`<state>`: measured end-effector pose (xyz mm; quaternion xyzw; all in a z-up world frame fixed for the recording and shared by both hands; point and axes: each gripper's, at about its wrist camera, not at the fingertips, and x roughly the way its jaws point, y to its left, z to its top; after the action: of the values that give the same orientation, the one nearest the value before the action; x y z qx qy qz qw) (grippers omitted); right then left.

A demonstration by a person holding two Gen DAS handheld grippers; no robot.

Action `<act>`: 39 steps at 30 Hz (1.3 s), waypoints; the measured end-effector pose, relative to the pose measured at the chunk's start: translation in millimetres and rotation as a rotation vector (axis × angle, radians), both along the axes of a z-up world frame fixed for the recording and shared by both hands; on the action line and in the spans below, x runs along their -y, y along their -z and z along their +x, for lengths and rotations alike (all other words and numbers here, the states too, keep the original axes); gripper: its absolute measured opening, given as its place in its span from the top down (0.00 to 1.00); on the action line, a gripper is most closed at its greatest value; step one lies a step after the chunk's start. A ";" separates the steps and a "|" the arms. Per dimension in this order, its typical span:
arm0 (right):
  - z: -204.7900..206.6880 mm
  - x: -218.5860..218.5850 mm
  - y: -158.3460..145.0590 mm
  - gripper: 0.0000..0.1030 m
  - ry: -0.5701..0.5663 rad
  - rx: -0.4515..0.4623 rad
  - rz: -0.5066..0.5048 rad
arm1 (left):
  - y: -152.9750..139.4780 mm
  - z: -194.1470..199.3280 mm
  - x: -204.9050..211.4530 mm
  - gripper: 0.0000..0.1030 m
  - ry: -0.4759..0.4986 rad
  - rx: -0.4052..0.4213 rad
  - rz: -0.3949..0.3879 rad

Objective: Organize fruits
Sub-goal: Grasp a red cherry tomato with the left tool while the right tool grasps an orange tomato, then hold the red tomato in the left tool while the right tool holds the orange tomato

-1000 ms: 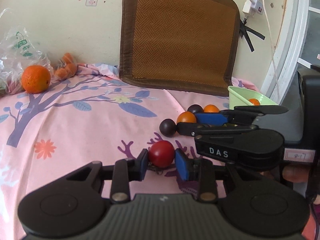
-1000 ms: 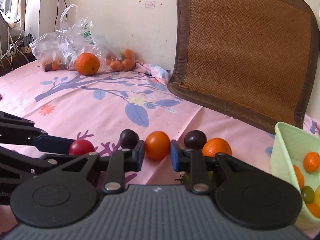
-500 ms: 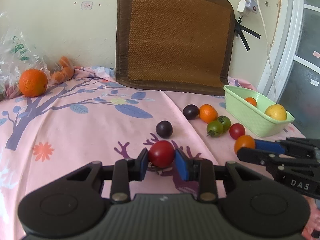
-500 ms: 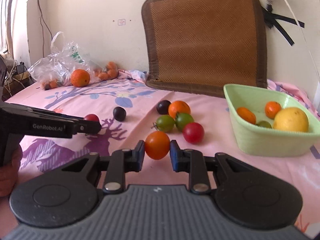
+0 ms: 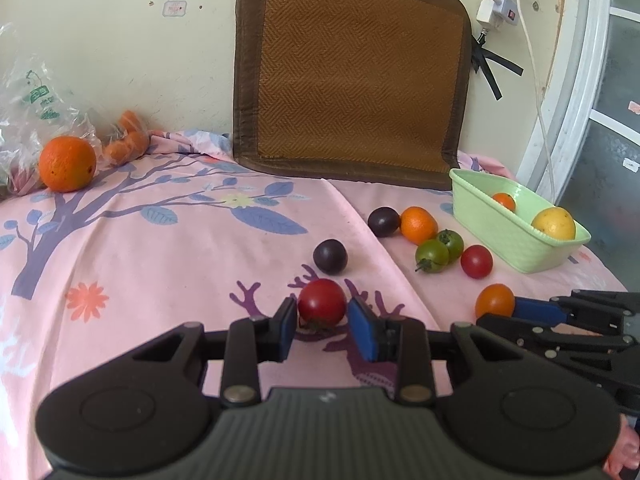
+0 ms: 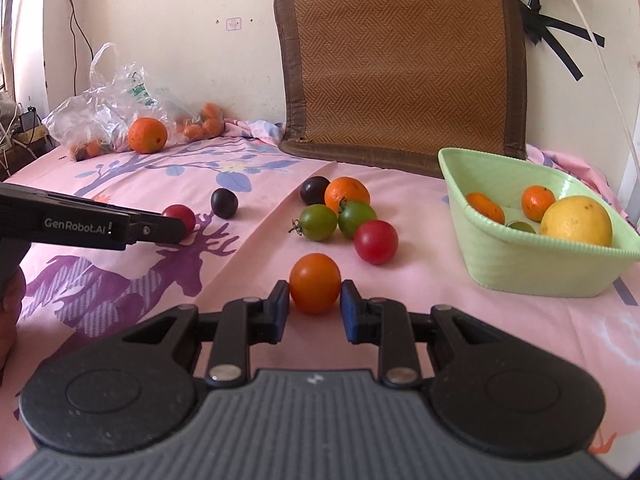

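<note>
My left gripper is shut on a red tomato, low over the pink cloth; the tomato also shows in the right wrist view. My right gripper is shut on an orange tomato, seen from the left wrist too. A green basket at the right holds a yellow fruit and small oranges. Loose on the cloth: two dark plums, an orange, two green tomatoes and a red tomato.
A brown woven mat leans on the back wall. A plastic bag with fruit and a big orange lie at the back left. A power cord hangs at the right wall.
My right gripper has pulled back and to the right with the orange tomato, away from the fruit cluster toward the near side of the basket. My left gripper has barely moved.
</note>
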<state>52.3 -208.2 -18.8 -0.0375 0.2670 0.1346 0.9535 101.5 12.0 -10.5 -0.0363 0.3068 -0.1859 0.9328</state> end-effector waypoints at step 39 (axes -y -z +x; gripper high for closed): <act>1.6 0.7 0.8 0.71 0.001 0.001 -0.006 | -0.8 -1.6 -0.4 0.75 0.002 0.009 -0.002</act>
<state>53.9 -208.9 -19.7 -0.0402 0.2667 0.1331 0.9537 99.9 12.5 -9.7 -0.0363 0.3025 -0.1874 0.9338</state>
